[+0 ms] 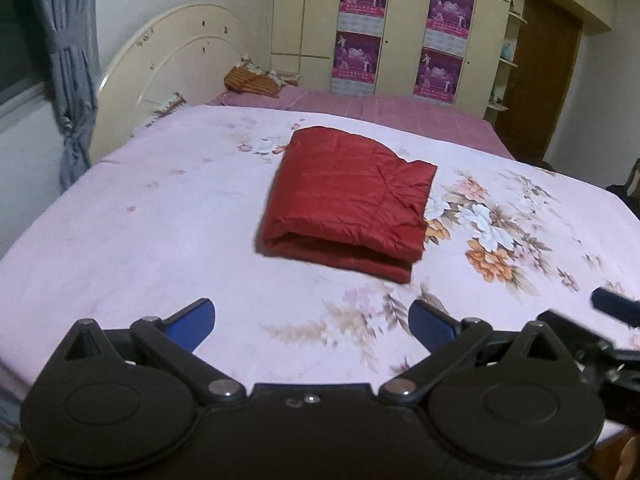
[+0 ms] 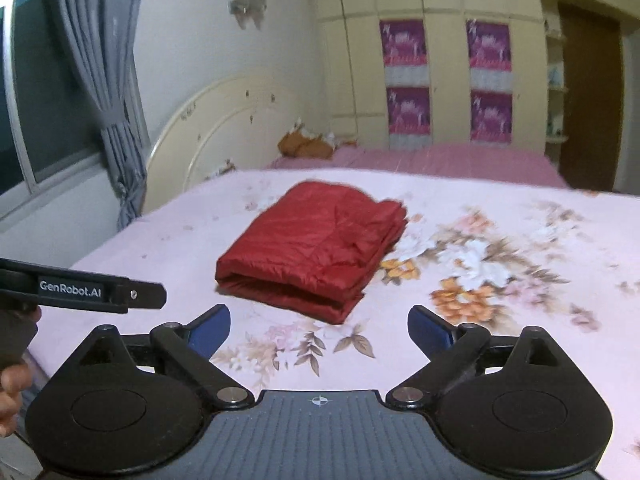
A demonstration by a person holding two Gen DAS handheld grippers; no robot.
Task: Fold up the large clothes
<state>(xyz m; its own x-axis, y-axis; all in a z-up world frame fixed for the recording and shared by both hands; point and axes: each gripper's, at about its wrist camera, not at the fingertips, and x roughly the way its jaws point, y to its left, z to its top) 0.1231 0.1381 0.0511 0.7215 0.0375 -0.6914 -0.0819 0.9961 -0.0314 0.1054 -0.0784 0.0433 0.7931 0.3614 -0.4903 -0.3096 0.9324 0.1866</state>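
I see both my left gripper and right gripper with jaws spread wide and empty, above the bed, the folded red jacket lying ahead mid-bed.

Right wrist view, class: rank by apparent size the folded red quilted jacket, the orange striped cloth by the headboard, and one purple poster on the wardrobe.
1. Folded red quilted jacket, largest.
2. and 3. Purple poster and orange striped cloth look alike; both are farther away, so unranked.
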